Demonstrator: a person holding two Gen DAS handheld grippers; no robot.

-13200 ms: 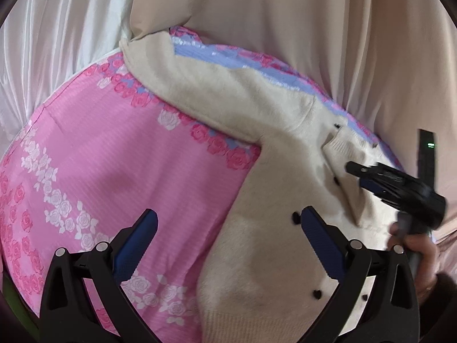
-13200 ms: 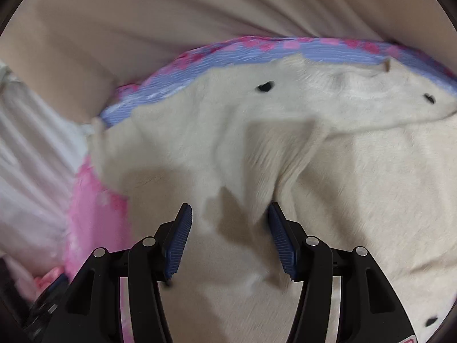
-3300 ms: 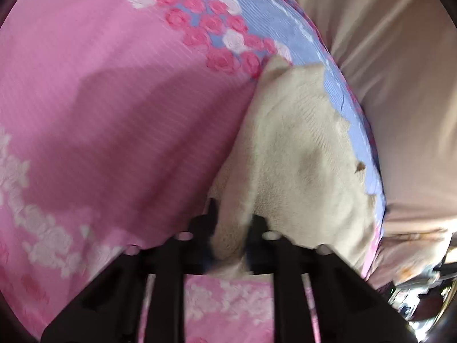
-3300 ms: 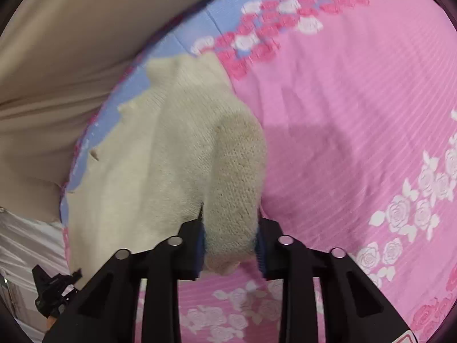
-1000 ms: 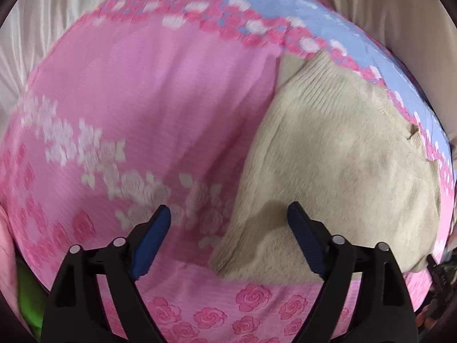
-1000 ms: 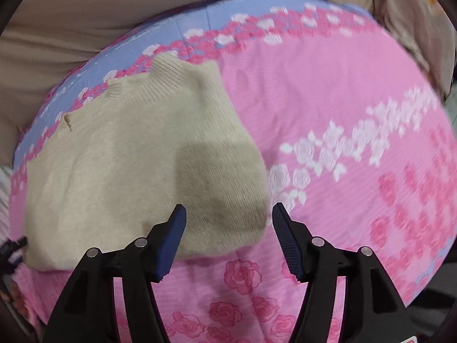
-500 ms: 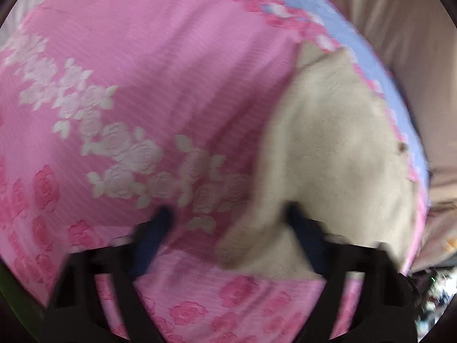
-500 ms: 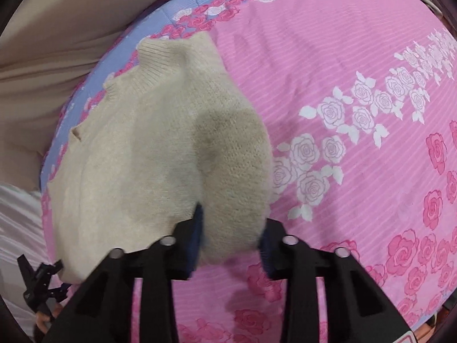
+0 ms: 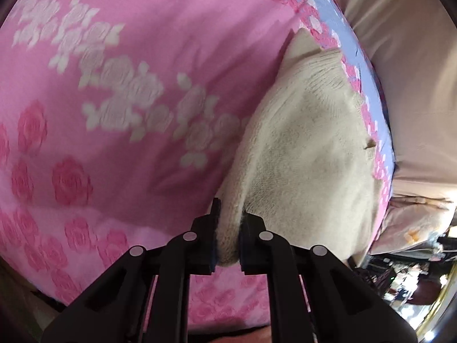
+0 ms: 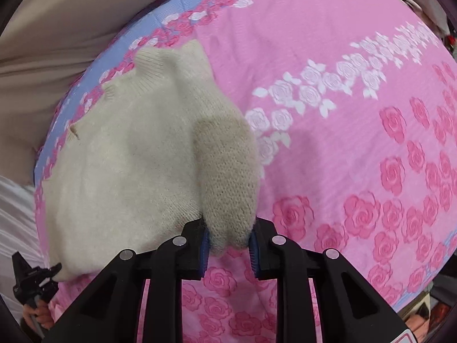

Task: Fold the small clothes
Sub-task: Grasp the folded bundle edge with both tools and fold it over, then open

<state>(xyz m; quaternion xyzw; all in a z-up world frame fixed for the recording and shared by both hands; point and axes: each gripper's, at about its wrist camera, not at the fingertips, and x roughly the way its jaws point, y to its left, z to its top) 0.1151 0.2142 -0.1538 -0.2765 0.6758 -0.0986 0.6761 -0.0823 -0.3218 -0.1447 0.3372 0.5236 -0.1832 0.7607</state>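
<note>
On my left wrist view, the left gripper (image 9: 227, 238) has its fingers pinched tight on the near edge of the cream sweater (image 9: 308, 154), which lies folded on the pink rose bedspread (image 9: 120, 91) near its blue far border. Over on the right wrist view, my right gripper (image 10: 228, 243) is clamped on a bunched near corner of the sweater (image 10: 128, 157). Beige fabric (image 10: 57, 28) sits beyond the bedspread (image 10: 357, 114).
</note>
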